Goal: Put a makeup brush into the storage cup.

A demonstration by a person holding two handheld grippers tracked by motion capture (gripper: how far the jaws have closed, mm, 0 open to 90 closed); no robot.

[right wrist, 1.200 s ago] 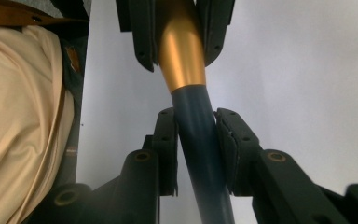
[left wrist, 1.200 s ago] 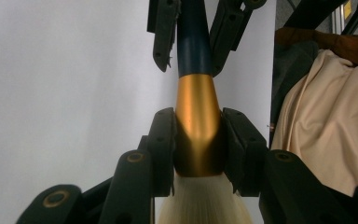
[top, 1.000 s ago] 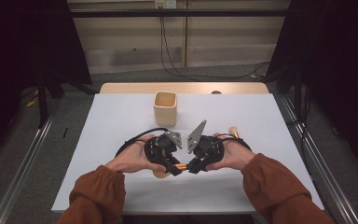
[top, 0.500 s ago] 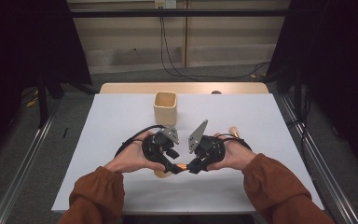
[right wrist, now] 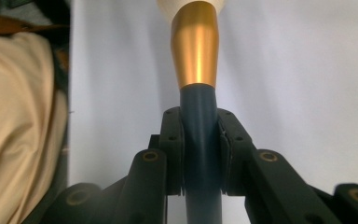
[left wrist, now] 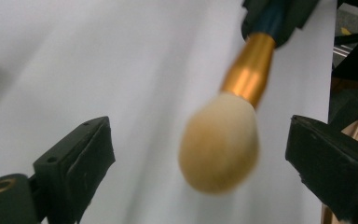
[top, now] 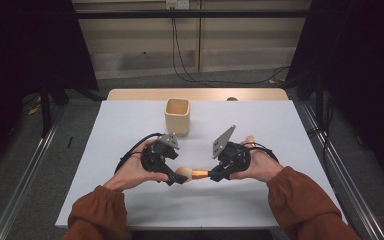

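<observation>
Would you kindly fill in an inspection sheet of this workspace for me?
Surface: white table, wooden strip along its far edge.
Job's things: brush held level above the table; its dark handle is clamped in the right gripper, its bristle head lies between the jaws of the left gripper.
Clutter: wooden cup upright behind the grippers, apart from them.
Grippers: right shut on the brush; left jaws have just been opening, pads clear of the bristles.
Cables: black lead loops from each gripper; more run along the floor behind.
Surroundings: dark curtains at both sides, metal rails on the floor.

Beige square cup [top: 177, 115] on white table [top: 105, 150], wooden stick [top: 250, 140] nearby
</observation>
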